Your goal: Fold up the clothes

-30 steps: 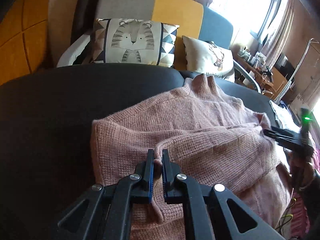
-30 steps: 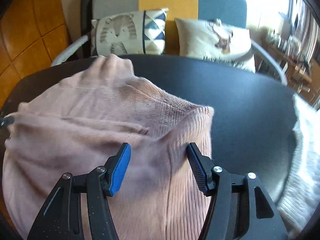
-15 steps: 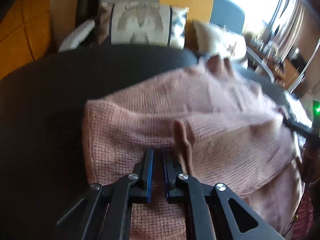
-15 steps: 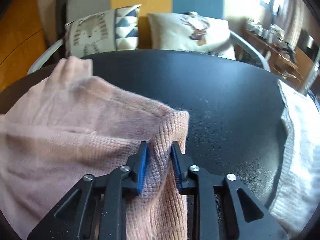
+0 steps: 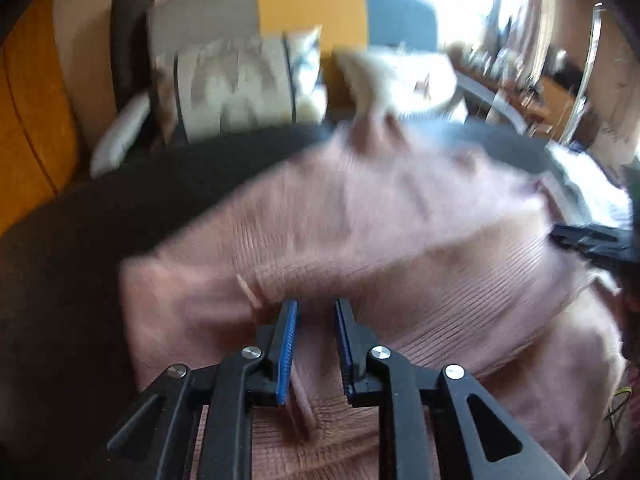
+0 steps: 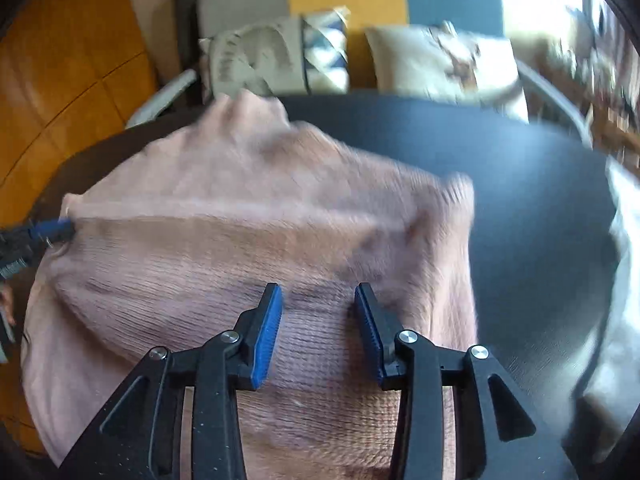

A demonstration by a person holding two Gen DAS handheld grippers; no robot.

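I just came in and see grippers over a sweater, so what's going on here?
A person is folding a pink knit sweater spread on a dark round table, with a handheld gripper in each hand. The left gripper and the right gripper both sit over the folded lower part, and the jaws of both are opening. The knit lies under and between the blue pads, which do not press on it. A patterned cushion sits on the sofa behind.

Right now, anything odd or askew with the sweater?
Nothing damaged. The pink sweater lies rumpled on the dark table, its near part hanging over the edge, a small fold poking up by the left tool. Frames are motion-blurred.
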